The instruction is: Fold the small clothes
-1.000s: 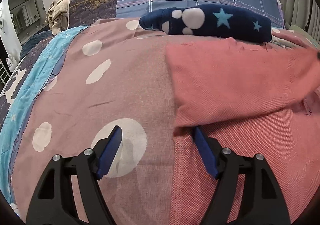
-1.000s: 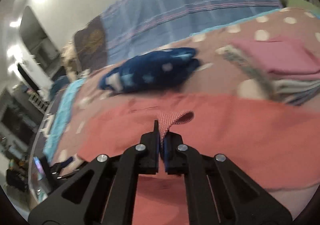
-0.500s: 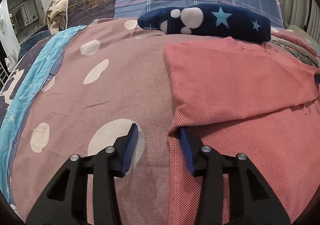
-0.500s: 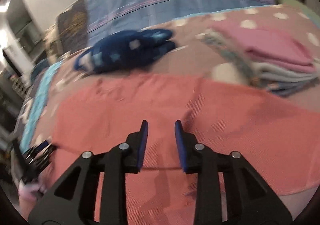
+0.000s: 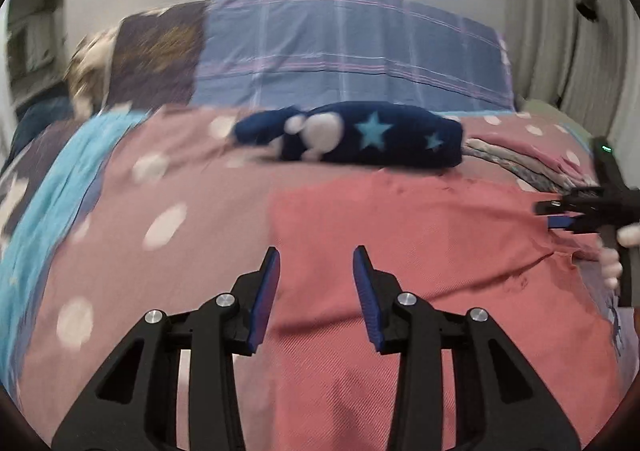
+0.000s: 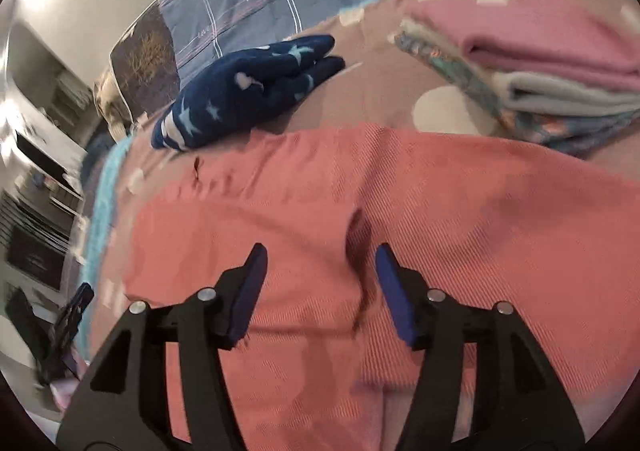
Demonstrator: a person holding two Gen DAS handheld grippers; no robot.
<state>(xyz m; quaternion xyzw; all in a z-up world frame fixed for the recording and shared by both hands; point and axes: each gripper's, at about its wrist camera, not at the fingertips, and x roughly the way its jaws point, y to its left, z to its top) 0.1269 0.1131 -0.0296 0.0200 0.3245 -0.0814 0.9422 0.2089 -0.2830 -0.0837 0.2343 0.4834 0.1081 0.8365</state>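
Bedding fills both views: a dusty-pink spotted quilt (image 5: 120,251) with a coral garment (image 5: 400,243) spread flat across its near half, which is the piece being folded. Nearest in the left view, the left gripper (image 5: 316,271) hangs above the coral cloth at bottom centre, jaws closing with nothing between them, so it holds no fabric. In the right view the right gripper (image 6: 320,271) sits low at bottom centre, jaws opening, with a small raised ridge of coral cloth between its pads but not pinched. That ridge worries me: if it stays puckered, the next fold would likely lock in a crease. With neither gripper gripping, a layer could also slide on the soft quilt if a pad drags across it. At the right edge of the left view, the right gripper and a hand (image 5: 616,251) sit at the garment's far corner; both are blurred. Farther back, a navy star-print item (image 5: 352,139) lies just beyond the garment's far edge, and a folded stack (image 6: 540,63) sits upper right in the right view; a wide sweep could knock either. Behind, a blue plaid pillow (image 5: 340,51).
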